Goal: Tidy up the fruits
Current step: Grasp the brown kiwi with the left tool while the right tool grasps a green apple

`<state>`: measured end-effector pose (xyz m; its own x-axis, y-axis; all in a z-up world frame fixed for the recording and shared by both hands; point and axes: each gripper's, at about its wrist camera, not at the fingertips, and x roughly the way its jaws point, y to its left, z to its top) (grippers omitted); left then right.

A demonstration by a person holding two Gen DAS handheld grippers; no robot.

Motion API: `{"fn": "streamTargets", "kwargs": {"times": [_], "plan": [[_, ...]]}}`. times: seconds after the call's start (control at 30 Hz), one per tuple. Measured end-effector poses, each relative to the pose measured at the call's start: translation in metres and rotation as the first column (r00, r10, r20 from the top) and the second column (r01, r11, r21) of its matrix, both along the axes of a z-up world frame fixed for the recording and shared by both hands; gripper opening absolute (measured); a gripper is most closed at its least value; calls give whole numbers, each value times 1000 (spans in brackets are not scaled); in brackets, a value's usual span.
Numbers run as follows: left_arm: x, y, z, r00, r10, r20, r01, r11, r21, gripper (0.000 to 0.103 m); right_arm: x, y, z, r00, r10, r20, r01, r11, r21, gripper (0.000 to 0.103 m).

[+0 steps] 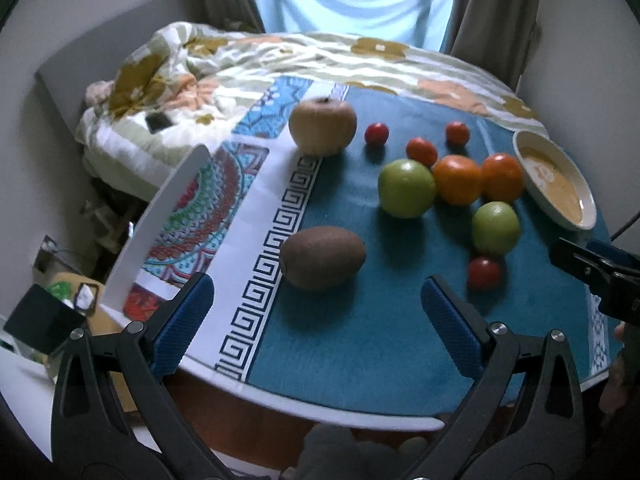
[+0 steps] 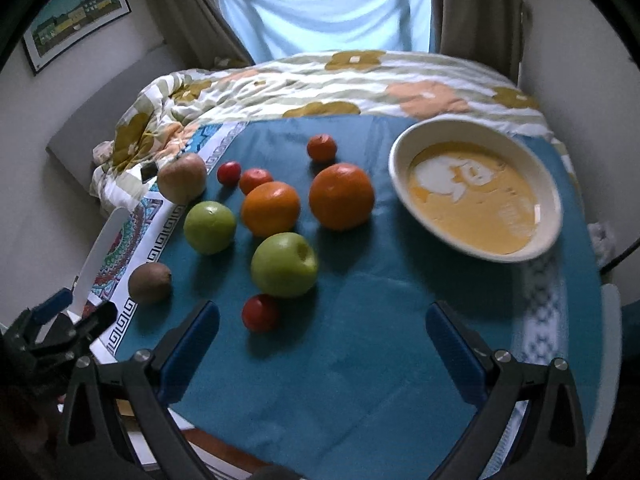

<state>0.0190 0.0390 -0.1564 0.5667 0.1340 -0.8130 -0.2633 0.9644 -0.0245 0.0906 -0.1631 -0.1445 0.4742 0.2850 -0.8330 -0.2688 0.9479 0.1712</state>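
Observation:
Fruit lies on a teal cloth: a brown kiwi [image 1: 322,257] [image 2: 149,282], a russet pear [image 1: 322,125] [image 2: 182,178], two green apples [image 1: 406,188] [image 1: 495,227], two oranges [image 1: 457,179] [image 1: 502,177], and several small red tomatoes [image 1: 484,273]. In the right wrist view the near apple [image 2: 284,265] and near tomato [image 2: 260,313] sit just ahead. My left gripper [image 1: 318,302] is open, just short of the kiwi. My right gripper [image 2: 322,330] is open and empty, above bare cloth. A cream bowl [image 2: 404,152] with a yellow inside stands at the right.
A white plate edge [image 1: 160,216] stands at the table's left. A bed with a flowered quilt [image 1: 280,60] lies behind the table, and a curtained window behind that. The table's front edge [image 1: 320,408] is close to the left gripper. The right gripper's body [image 1: 600,272] shows at the right.

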Motion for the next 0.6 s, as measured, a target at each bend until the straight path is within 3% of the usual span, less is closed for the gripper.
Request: {"fn": "streamTargets", "kwargs": {"times": [0.4,0.6], "plan": [[36,18,-41,998,23,-65,-30,993,-115,103,23,34,-36,997,-9,-76,8,1000,-8,102],[49,23,-51,997,6,-78,-17,990,-138,99,33,46,-47,994,1,-106,-2,1000,-8,88]]}}
